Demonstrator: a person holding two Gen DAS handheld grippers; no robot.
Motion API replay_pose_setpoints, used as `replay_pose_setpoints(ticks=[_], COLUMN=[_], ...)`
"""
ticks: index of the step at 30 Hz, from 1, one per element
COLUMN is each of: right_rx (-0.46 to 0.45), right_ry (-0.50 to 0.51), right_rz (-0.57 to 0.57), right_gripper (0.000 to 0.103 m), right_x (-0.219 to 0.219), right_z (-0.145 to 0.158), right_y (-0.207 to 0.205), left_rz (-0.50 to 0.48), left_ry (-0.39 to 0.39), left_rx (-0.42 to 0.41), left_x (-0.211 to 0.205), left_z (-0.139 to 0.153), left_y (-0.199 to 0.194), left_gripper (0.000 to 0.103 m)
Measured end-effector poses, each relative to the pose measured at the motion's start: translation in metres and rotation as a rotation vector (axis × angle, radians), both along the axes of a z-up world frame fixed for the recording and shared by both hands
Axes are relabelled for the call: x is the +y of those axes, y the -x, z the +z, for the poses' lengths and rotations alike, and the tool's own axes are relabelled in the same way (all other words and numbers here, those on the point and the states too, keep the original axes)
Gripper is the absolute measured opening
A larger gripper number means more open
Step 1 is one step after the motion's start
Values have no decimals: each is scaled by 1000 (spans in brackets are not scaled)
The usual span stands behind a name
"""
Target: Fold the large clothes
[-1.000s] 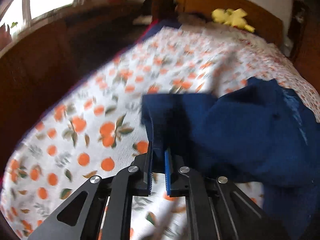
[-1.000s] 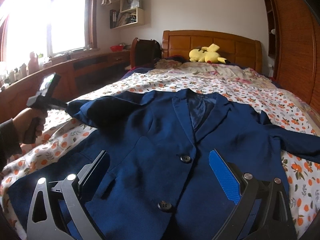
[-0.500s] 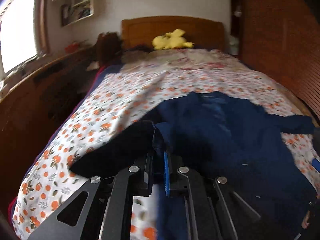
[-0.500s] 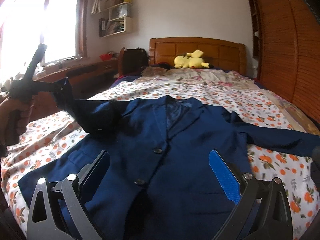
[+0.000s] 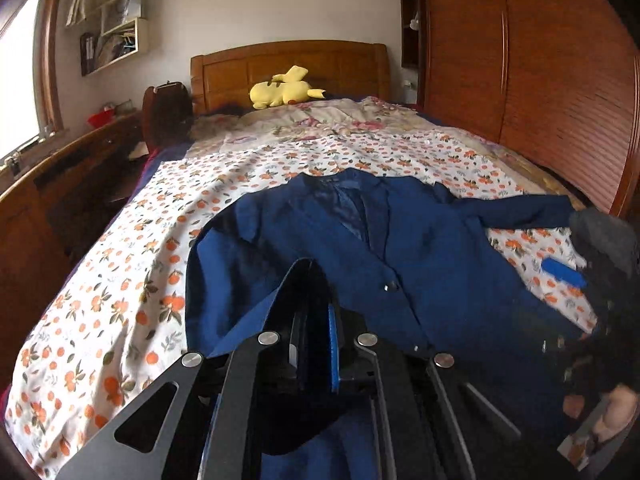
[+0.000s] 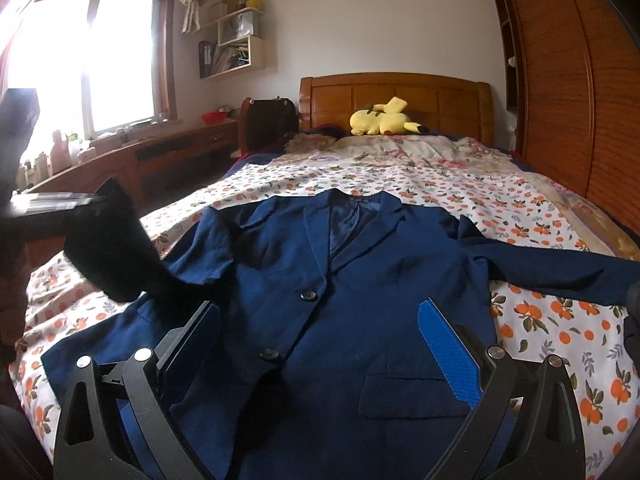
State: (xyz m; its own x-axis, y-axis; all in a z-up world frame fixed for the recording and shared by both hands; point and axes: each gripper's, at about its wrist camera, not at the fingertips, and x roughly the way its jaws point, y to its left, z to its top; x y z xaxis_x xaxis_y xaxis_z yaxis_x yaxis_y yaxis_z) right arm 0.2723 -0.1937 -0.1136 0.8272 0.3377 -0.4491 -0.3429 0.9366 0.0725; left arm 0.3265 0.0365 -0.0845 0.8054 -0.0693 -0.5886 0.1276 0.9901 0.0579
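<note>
A navy blue blazer [image 6: 360, 280] lies face up and buttoned on the bed, collar toward the headboard; it also shows in the left wrist view [image 5: 360, 248]. My left gripper [image 5: 320, 320] is shut on the cuff of the blazer's left sleeve [image 6: 120, 256] and holds it lifted and folded in over the jacket's left side. My right gripper [image 6: 324, 356] is open and empty, hovering above the blazer's lower front near the pocket. The other sleeve [image 6: 560, 268] lies stretched out to the right.
The bed has an orange-print sheet [image 6: 560, 328] and a wooden headboard [image 6: 400, 96] with a yellow plush toy [image 6: 380, 120]. A wooden desk [image 6: 120, 160] runs along the left under the window. A wooden wardrobe [image 6: 580, 80] stands on the right.
My left gripper has swung the held sleeve up from the left side of the bed and in over the jacket. My right gripper has stayed open above the lower front.
</note>
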Motion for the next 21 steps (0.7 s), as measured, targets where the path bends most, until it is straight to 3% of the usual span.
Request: replay_pose_setpoints(ticks=[6,8,9,10,12,16,21], right_rx=[5,5,7,8,10,14,16], right_ry=[-5,-7,-7,-7,-4,3,10], right_rz=[-6,-4,-2,0,8,31,70], right_gripper=[96,96,96,96,96,96,96], right_x=[0,-1,0,2,5,15,32], right_z=[-1,-1,-1,-2,-3,-5,-6], right_y=[-4,-4,-5,-6,-8,-10,-4], left_rz=[5,0,0,4,15,39,46], left_ry=[47,73,76,69,46,33,32], left_rx=[30,28,26,21,7,-20,-19], left_x=[11,15,17,20,25,38,51], left_z=[-22,-27,-29,-30,-31,-31,-34], left_y=[18,25,28,32,37,54,73], left_gripper=[17,31,45,54,57,79,84])
